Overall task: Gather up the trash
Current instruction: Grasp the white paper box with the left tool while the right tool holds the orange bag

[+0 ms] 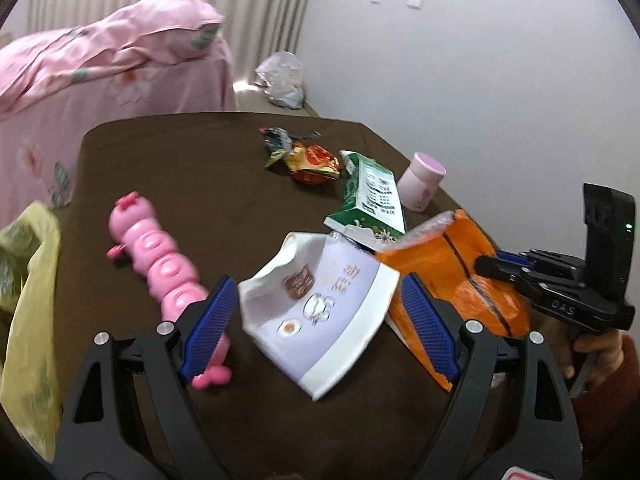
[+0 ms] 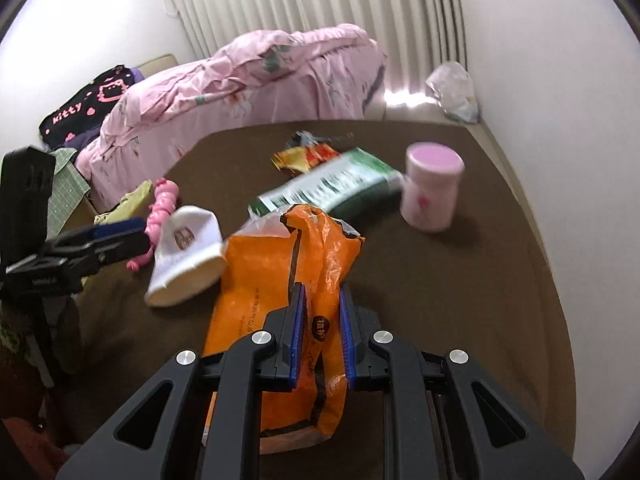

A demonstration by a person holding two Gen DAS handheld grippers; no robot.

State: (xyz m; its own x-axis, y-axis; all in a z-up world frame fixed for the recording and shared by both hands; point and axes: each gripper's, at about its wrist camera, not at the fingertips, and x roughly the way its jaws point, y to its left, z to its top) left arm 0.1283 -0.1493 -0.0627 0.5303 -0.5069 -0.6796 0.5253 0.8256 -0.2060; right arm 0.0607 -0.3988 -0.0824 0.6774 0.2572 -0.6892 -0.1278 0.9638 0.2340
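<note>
In my right wrist view, my right gripper (image 2: 322, 312) sits at the bottom centre, its blue pads pinching a crinkled orange plastic snack wrapper (image 2: 280, 280) that rises between them and trails down onto the brown cloth-covered table (image 2: 500, 280). Left of it lies a white and lavender paper cup (image 2: 186, 256) on its side, and my left gripper (image 2: 116, 236) reaches in from the left edge.

In my left wrist view, my left gripper (image 1: 316, 320) is spread wide at the bottom centre, with that flattened paper cup (image 1: 320, 312) lying between its blue pads, not squeezed. Whether a pad brushes it I cannot tell. The orange wrapper (image 1: 452, 276) lies just right of the cup, with the right gripper (image 1: 490, 266) on it from the right edge.

Above the cup a green and white drink carton (image 1: 370, 200) lies on its side, and beyond it a red and yellow foil wrapper (image 1: 312, 162). A pink lidded jar (image 1: 422, 182) stands upright at the upper right, a pink plastic caterpillar toy (image 1: 160, 264) lies on the left, and a yellow plastic bag (image 1: 32, 312) hangs at the left edge.
</note>
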